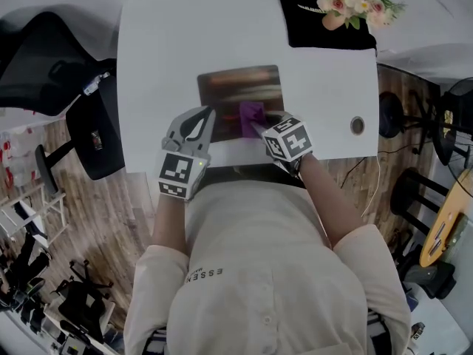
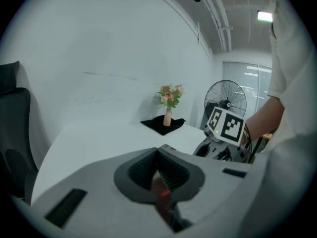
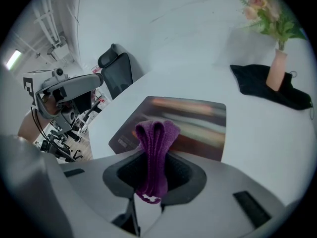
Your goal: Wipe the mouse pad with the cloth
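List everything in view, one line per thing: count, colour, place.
table: one, white, centre of the head view
mouse pad: one, dark with reddish streaks, flat on the table's near half
cloth: one, purple, folded, over the mouse pad's near edge
black mat: one, black, table's far right corner
vase of flowers: one, pink vase and blooms, on the black mat
office chair: one, black, left of the table
fan: one, black, right of the table
left gripper: one, grey, jaws together, by the mouse pad's left edge
right gripper: one, grey, shut on the cloth
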`<state>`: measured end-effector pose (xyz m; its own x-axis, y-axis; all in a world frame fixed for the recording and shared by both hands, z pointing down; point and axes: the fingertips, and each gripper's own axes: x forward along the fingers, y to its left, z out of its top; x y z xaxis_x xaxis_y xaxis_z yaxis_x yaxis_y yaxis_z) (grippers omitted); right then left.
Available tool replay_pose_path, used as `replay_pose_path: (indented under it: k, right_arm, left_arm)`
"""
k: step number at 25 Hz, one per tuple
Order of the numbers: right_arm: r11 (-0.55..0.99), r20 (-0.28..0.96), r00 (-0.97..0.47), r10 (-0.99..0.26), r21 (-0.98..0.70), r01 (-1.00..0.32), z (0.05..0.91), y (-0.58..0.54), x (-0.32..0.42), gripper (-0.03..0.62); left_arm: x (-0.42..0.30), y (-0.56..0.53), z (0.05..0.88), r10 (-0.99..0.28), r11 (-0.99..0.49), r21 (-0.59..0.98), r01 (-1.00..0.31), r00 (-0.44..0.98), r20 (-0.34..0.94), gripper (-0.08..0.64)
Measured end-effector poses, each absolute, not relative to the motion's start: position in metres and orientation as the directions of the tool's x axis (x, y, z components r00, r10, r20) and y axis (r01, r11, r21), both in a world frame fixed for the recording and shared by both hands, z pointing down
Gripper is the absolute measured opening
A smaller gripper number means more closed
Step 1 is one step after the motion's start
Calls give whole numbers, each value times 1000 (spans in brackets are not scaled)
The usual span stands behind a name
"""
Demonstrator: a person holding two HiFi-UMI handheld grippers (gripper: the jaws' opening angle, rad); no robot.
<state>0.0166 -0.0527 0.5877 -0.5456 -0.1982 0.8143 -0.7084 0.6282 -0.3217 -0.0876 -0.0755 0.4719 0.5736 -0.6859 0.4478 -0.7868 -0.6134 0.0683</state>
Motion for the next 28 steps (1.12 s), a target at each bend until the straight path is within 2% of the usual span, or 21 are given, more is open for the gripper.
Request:
replay_pose_path:
  k: [19, 28]
  right_arm:
    - [550, 845, -470, -256, -273, -789, 589, -71, 116, 101]
    - [574, 854, -424, -302, -192, -796, 568, -84, 127, 101]
  left_arm:
    - [-30, -94, 467, -664, -654, 50, -755, 604, 440, 2]
    - [-35, -97, 450, -688, -653, -6, -757, 590, 423, 2]
